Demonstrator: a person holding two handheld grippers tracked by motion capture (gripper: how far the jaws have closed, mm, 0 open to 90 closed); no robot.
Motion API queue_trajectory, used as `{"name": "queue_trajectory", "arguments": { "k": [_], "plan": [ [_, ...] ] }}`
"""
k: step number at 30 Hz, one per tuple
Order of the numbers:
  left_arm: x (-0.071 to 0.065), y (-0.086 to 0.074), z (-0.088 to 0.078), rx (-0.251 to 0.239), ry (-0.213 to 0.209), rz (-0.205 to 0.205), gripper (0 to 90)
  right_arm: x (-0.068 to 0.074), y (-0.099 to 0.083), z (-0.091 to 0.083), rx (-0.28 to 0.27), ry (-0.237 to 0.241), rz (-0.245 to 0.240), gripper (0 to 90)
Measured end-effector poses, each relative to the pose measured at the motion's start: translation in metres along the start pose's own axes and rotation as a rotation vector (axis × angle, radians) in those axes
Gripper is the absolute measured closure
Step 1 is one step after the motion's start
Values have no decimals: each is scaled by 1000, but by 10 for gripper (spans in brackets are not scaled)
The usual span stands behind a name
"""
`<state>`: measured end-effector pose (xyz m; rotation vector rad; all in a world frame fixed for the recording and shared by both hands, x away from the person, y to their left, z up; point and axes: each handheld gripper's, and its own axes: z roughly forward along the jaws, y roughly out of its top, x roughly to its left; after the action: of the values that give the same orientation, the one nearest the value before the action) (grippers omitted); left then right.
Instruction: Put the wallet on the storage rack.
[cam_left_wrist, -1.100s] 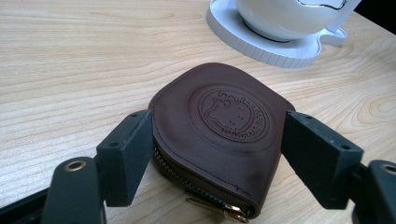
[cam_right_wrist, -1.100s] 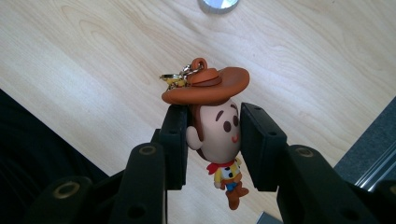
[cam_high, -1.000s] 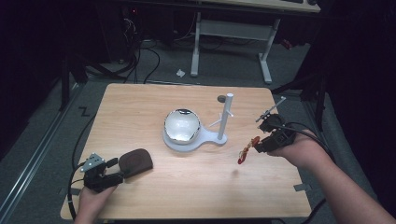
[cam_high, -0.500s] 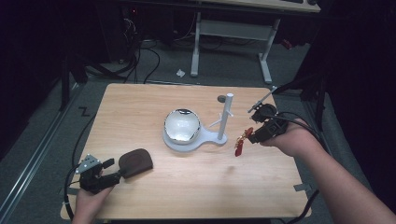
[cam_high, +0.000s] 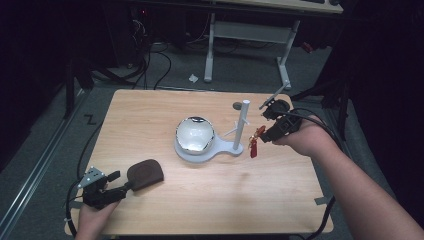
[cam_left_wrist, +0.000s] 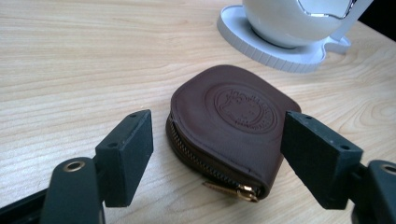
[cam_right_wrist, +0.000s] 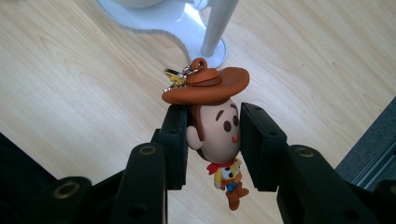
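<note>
Light wooden surface (cam_high: 150, 115) with rounded corners, grey carpeted floor (cam_high: 55, 150) around it, black cables (cam_high: 165, 62) trailing across the floor behind, white-legged desk (cam_high: 285, 60) at the back, scrap of white paper (cam_high: 193, 78) on the floor, dark, dimly lit room edges

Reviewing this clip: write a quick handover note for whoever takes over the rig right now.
Right claw: shut on the cowboy-figure keychain with the brown hat, held above the table beside the white upright post of the stand.
Left claw: open, jaws either side of the brown zipped leather coin pouch, which lies flat on the wooden table.
Done: keychain picked up.
Left: probably hang it on the post; pouch not yet gripped.
</note>
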<state>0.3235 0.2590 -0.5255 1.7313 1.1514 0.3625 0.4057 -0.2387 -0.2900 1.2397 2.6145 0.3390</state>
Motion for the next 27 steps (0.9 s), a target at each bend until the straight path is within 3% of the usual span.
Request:
{"name": "queue_trajectory", "arguments": {
  "k": [16,27],
  "plan": [
    [0,0,-1,3,-3,-6,256,-9,19,-16,-42,-28,9,643],
    [1,-1,-1,5,-6,-10,256,-10,27,-14,-55,-32,19,643]
  ]
}}
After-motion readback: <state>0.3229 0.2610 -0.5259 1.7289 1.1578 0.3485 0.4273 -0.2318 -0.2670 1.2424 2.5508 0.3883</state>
